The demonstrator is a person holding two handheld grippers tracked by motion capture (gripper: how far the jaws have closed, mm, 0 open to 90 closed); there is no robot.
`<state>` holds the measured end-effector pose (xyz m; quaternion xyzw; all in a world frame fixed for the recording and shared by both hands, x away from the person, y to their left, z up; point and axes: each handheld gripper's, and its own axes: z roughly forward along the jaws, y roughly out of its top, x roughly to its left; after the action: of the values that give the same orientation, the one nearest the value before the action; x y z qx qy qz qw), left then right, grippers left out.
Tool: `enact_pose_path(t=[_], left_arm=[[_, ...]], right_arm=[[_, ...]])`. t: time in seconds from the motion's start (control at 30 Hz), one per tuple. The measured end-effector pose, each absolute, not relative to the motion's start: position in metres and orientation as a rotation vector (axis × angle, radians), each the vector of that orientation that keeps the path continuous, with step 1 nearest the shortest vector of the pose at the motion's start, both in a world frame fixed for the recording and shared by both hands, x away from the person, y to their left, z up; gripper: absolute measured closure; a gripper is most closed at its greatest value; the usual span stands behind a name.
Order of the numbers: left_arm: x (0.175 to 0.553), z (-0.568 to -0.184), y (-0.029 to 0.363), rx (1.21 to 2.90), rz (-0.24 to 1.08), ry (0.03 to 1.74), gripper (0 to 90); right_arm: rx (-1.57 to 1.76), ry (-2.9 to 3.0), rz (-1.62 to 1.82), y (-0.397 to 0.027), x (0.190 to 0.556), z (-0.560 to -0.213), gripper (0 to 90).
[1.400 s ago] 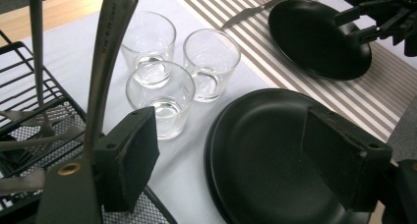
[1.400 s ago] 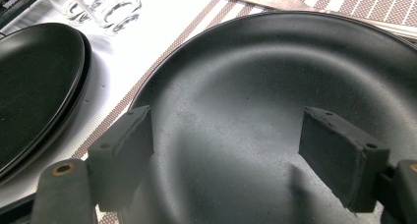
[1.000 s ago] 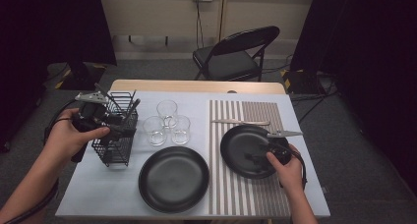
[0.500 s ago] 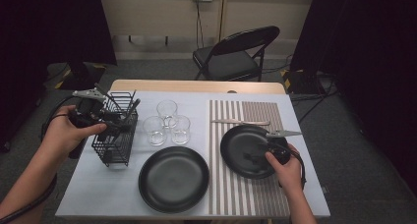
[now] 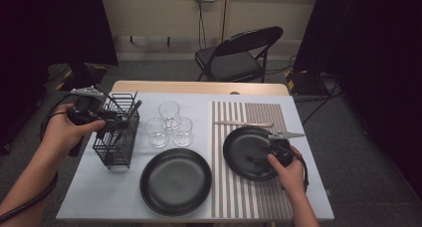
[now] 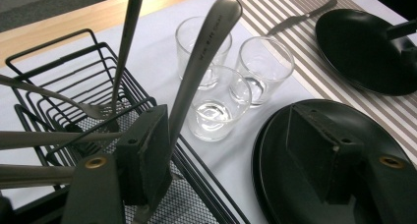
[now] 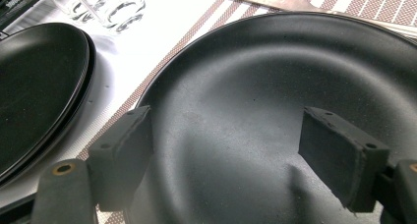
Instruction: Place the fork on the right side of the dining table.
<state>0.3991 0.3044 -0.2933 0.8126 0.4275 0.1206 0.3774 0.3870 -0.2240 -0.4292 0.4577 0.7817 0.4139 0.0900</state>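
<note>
A: So, from the high view, the left gripper [image 5: 110, 123] sits at the rim of the wire caddy [image 5: 118, 142] at the table's left, among the cutlery handles. The right gripper [image 5: 262, 160] hangs over the black plate [image 5: 243, 148] on the striped placemat [image 5: 249, 187], with a knife [image 5: 244, 123] lying crosswise just beyond it.

B: Which step is that, would you say?

A: I judge it's fetching cutlery from the caddy to set beside that plate. The pick is not made yet.

B: And the left gripper view?

A: There the left gripper [image 6: 236, 150] has a spoon handle [image 6: 199, 71] standing between its jaws, close against the left pad [image 6: 147, 160], while the right pad is well apart from it. The jaws have just been closing, but they are not clamped on it. The handle's long axis runs steeply up from the caddy [image 6: 59, 86], leaning toward the three glasses [image 6: 221, 81], its rounded end uppermost. The business end is down in the mesh, so whether it is a spoon I can't confirm.

B: Next move?

A: Finish closing squarely on the handle, then lift along that axis so it clears the wires and neighbouring handles.

B: The right gripper view?

A: The right gripper [image 7: 226, 150] holds its jaws wide apart with nothing between them, low over the plate [image 7: 255, 76].
</note>
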Motion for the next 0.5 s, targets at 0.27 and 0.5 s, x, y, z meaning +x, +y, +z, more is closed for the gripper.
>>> enact_pose_path(t=[0.27,0.5], left_arm=[[0.407,-0.293,0.303,2.095,0.319,1.103,34.7],[0.414,-0.294,0.303,2.087,0.318,1.117,36.4]], right_arm=[[1.347,2.324,1.229,-0.221,0.386,-0.429,20.4],[1.332,2.334,1.216,-0.219,0.386,-0.429,20.4]])
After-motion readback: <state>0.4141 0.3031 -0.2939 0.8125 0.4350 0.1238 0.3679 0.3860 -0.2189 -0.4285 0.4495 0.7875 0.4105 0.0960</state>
